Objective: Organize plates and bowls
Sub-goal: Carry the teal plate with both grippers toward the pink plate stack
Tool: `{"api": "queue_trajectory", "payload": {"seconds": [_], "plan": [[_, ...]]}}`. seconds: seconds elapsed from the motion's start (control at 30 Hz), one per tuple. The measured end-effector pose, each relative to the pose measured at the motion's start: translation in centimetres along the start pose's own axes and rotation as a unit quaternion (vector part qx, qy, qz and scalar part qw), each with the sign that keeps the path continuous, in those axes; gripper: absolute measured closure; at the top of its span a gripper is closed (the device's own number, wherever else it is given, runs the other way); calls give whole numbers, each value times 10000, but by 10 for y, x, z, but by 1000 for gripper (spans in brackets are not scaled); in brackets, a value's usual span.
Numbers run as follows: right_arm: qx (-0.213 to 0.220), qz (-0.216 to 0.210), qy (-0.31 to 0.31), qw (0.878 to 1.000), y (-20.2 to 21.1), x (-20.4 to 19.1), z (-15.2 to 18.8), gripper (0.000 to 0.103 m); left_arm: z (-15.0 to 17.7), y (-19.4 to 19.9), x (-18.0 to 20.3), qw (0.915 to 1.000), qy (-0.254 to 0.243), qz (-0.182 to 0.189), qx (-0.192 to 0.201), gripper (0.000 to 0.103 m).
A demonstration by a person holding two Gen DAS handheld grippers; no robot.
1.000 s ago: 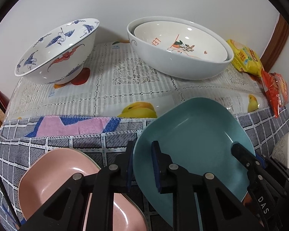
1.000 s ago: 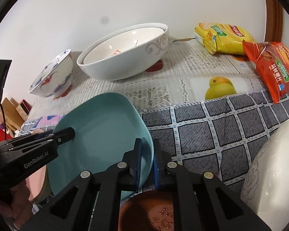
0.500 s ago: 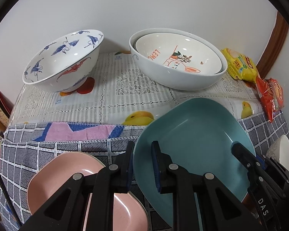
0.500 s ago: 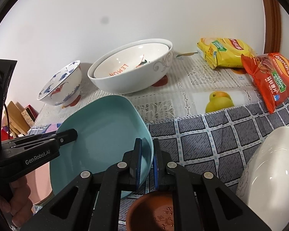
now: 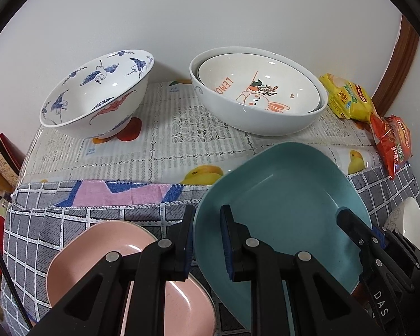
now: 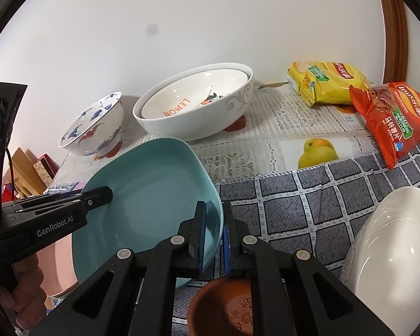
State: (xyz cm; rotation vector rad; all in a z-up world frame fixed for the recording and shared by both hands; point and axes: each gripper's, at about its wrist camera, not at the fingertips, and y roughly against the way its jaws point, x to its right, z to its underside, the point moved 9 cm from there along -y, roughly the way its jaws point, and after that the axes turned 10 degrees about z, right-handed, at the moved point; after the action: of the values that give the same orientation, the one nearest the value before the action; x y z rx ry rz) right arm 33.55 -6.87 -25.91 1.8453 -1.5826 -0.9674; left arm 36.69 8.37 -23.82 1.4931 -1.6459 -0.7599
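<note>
Now your left gripper [image 5: 207, 240] and right gripper [image 6: 214, 239] both clamp teal plate [image 5: 280, 210] rim, lower centre of each frame; pink plate [image 5: 103, 254] lower left

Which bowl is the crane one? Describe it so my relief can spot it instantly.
Start at the white wall behind the table and look along the lace-patterned cloth beneath it. Two bowl groups stand there: the nested white bowls lettered LEMON, and to their left the crane bowl. It alone stands single, on a foot, painted with blue cranes and red motifs.
</note>
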Motion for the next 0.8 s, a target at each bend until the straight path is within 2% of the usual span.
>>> {"api": "queue_trajectory", "payload": {"seconds": [0.43,0.8], "plan": [[113,-93,-50,9999,11,-2,-4,92,-4,15,1,9999,-35,-75,101,85],[145,-171,4,9997,22,-20,-2,92,6,28,-15,9997,177,-93,139,85]]}}
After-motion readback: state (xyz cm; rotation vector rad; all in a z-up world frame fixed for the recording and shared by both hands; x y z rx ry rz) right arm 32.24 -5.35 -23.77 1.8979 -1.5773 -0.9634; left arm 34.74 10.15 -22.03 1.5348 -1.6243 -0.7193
